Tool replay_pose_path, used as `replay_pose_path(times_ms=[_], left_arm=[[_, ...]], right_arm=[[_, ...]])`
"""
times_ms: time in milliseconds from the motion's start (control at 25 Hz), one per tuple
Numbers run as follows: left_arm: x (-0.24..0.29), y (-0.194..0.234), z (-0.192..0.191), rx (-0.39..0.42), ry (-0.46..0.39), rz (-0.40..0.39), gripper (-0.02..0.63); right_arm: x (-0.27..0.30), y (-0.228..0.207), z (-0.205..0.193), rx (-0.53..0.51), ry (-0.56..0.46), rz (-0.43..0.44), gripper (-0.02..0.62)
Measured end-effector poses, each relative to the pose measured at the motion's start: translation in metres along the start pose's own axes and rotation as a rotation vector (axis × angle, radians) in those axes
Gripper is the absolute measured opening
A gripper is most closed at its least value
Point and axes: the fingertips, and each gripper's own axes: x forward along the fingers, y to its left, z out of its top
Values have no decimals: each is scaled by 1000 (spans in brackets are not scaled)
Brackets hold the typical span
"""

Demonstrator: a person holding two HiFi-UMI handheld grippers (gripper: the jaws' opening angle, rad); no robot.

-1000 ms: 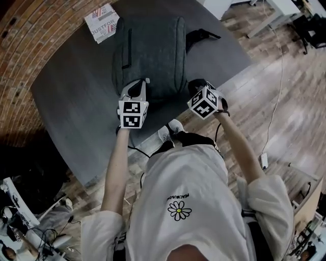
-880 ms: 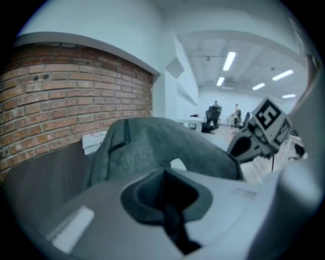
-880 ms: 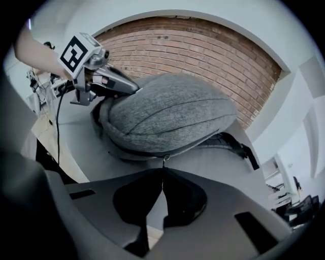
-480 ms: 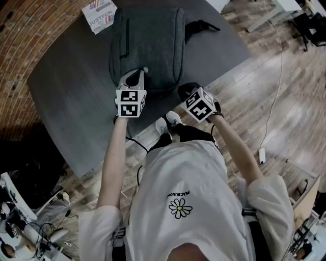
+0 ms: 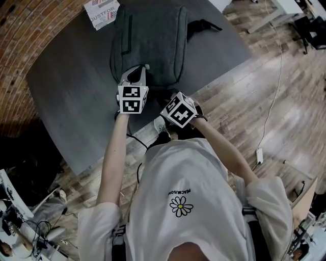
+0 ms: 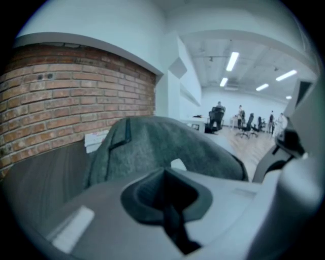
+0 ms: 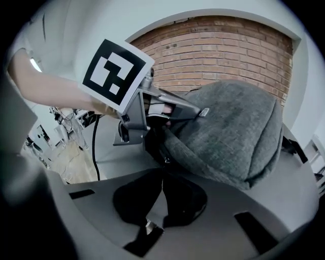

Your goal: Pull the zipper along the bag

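From the head view I see the grey bag (image 5: 147, 41) lying flat on the dark table (image 5: 76, 76), its near end towards me, a black strap (image 5: 204, 24) trailing off its far right corner. A printed leaflet (image 5: 102, 11) lies just beside its far left corner. The left gripper (image 5: 140, 73) reaches onto the near end of the bag. The right gripper (image 5: 173, 106) sits close beside it, at the table's edge, over the plank floor (image 5: 265, 81). This view hides both sets of jaws under the marker cubes.

The left gripper view gives me what the head view cannot. Its jaws are clenched tight, with only a dark slit between them, and the bag rises as a felt-like hump just beyond. I can see a narrow pocket slit (image 6: 124, 137) on its left flank. A brick wall (image 6: 76, 96) stands to the left, and lit ceiling lights (image 6: 231, 61) run over the room behind.

The right gripper view alone shows the zipper. A small metal zipper pull (image 7: 166, 160) sits on the bag's lower seam, right at the tips of these jaws, which are pressed together on it. It also shows the left gripper from the side, pinching the bag's fabric above a dark gap in the seam.
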Motion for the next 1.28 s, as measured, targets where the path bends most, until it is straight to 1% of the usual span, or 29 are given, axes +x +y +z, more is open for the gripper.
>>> replay_pose_path(times_ms=[80,200,280,320,400,440,480,560,600,640,680,720,760,800,920,1080,1120,1160,1280], left_arm=[[1,0,-1,-2,-1,2,-2],[2,-1,1,-8,-5,2,-2],[2,-3,1,-23,-2,-13,-2],[0,-4,0,-35,6,-37,0],[-8,-6,3,-48,14,-115,0],[-16,-3,8,-50,-1,-138,0],[-26,5,16,-57,-37,-126,0],[-50,36,30,-84,-122,-21,2],[-62,54,31,-96,-142,39,2],[-71,70,26,-104,-139,86,0],[-79,82,16,-110,-115,110,0],[-85,89,2,-120,-77,106,1],[-90,91,-14,-136,-33,76,127],[-93,89,-30,-155,12,37,207],[-98,69,-68,-191,121,-55,186],[-92,25,-94,-250,231,-219,161],[-90,16,-98,-255,259,-250,142],[-88,10,-101,-254,277,-267,118],[-86,1,-102,-244,273,-280,99]], right_arm=[[7,4,6,5,-1,4,8],[17,9,15,-17,10,3,10],[19,10,17,2,7,5,8],[19,11,15,15,7,7,8],[17,12,12,11,14,7,6],[17,12,11,0,18,6,6],[16,12,10,-9,20,3,6],[14,10,9,-15,20,1,6],[14,8,9,-14,19,2,6],[13,8,8,-14,18,5,6],[13,7,8,-15,19,9,6],[13,7,7,-16,19,14,6],[14,8,7,-18,20,18,6],[14,8,7,-20,20,22,6],[13,7,7,-22,19,27,6],[13,6,5,-29,21,33,6],[13,6,6,-32,23,35,6],[13,6,6,-34,24,36,6],[9,4,3,-33,30,30,6]])
